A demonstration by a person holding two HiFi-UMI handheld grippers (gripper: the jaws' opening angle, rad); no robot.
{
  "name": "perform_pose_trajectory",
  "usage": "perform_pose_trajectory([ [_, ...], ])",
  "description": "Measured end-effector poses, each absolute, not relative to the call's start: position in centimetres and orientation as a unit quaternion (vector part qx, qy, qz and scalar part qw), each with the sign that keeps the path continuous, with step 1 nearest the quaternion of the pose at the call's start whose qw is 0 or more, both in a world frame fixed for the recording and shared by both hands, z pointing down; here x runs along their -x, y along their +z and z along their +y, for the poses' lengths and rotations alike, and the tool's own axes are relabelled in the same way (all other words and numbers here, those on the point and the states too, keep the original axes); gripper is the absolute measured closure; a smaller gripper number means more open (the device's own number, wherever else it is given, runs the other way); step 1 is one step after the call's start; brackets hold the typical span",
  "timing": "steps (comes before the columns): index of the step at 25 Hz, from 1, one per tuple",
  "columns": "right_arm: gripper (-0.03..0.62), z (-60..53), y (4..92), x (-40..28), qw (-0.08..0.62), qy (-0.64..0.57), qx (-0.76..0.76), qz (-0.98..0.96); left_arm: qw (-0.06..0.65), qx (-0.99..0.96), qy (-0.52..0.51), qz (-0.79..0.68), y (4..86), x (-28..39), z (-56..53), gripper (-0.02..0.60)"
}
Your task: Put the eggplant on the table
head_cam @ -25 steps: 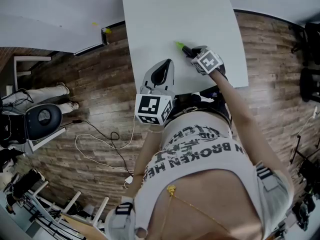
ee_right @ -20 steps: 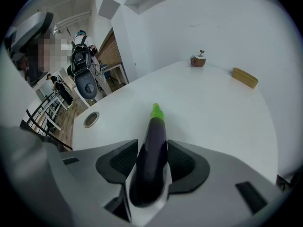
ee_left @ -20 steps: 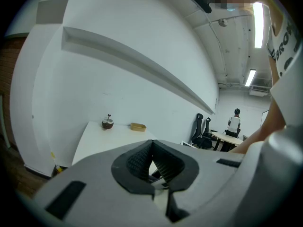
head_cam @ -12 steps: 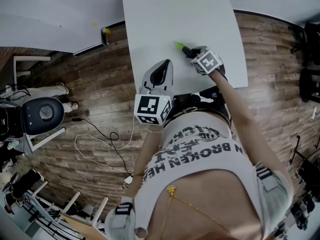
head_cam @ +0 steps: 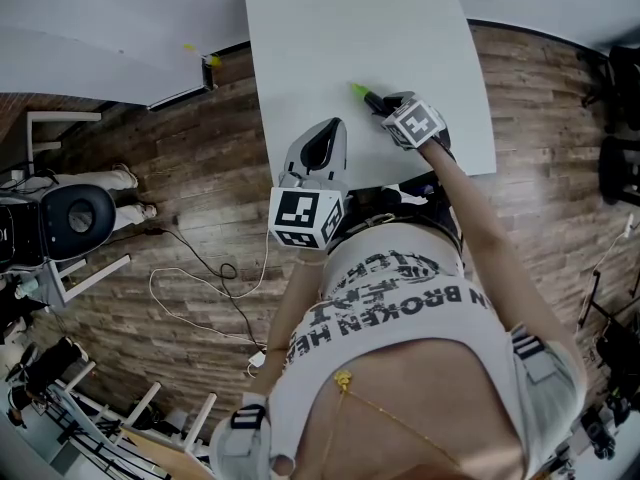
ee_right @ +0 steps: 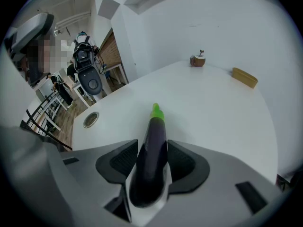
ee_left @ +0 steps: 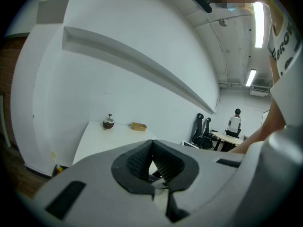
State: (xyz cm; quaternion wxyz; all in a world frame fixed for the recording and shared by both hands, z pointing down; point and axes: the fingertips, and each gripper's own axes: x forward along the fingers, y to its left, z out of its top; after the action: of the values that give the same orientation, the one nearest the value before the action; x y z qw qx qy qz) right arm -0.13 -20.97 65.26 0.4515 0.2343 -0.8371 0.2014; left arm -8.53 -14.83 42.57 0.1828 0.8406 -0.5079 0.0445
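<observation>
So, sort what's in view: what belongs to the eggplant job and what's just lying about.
Job: eggplant, right gripper shut on it, table.
Lying about: brown round thing, tan dish, both at the table's far end; left gripper, shut, empty.

The right gripper (ee_right: 152, 161) has its two dark pads pressed against the sides of a dark purple eggplant (ee_right: 154, 131), whose green stem end points away over the white table (ee_right: 218, 112); whether it touches the top cannot be told. Far back on the table stand a small round brown object (ee_right: 197, 60) and, well apart, a tan tray (ee_right: 245, 77). A round grommet (ee_right: 91, 119) sits in the table's left edge, with an office chair (ee_right: 90, 82) beyond it.
</observation>
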Motion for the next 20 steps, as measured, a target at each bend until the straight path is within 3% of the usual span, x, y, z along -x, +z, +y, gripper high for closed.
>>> perform_pose_trajectory([
  [20,0.353,-20.49,64.75,0.03,0.452,0.199,-0.217,-0.842,0.186,-0.838,0.045,-0.510,42.70,8.85,-14.78,0.594],
])
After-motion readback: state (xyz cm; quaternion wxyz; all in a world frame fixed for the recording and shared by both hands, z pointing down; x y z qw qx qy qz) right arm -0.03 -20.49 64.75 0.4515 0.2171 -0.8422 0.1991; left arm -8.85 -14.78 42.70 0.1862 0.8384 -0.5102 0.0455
